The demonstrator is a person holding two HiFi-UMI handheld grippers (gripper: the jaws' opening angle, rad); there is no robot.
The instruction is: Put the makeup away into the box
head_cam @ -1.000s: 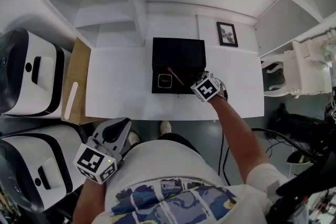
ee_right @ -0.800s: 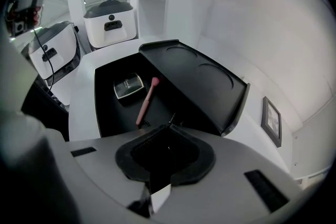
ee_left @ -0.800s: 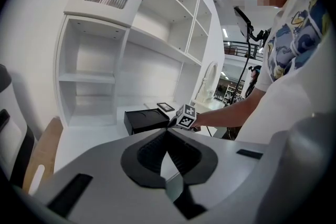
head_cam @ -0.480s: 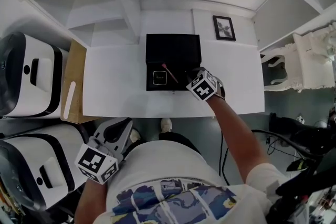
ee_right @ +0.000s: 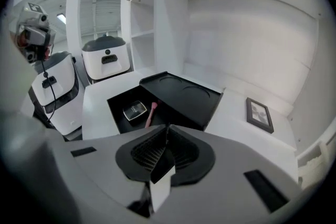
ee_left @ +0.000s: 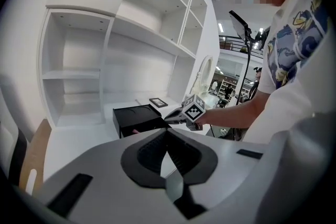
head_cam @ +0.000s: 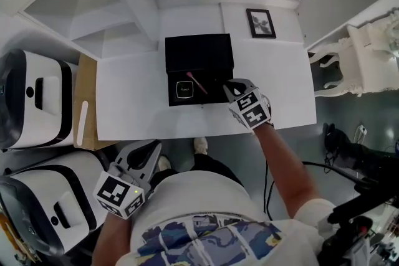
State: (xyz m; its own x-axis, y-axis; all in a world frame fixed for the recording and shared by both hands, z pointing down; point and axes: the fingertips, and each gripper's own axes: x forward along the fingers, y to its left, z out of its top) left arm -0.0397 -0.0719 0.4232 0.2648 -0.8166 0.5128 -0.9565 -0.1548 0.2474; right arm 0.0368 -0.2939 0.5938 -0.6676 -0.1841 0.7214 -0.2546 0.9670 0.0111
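A black box (head_cam: pixel 198 50) stood open on the white desk (head_cam: pixel 134 103), with its lid thrown back on the far side. Inside the box, two pieces of makeup were seen: one square compact (head_cam: pixel 182 90) lying flat toward the box's left wall, and one pink brush (head_cam: pixel 196 82) just right of it. The brush's long axis ran slantwise across the box, its pink head pointing toward the lid and its handle toward the box's near right corner.

Over that corner the right hand-held gripper (head_cam: pixel 230 86) was held, its jaws pressed together with nothing between them. The left hand-held gripper (head_cam: pixel 148 147) was kept well off the box's near side, below the desk edge, its jaws likewise closed and empty.

Beyond the box to the right, one framed picture (head_cam: pixel 260 23) was seen. Left of the box a wooden board (head_cam: pixel 87 81) adjoined the desk, with two white machines (head_cam: pixel 31 93) farther left. Well right of the box stood a white ornate chair (head_cam: pixel 349 65).
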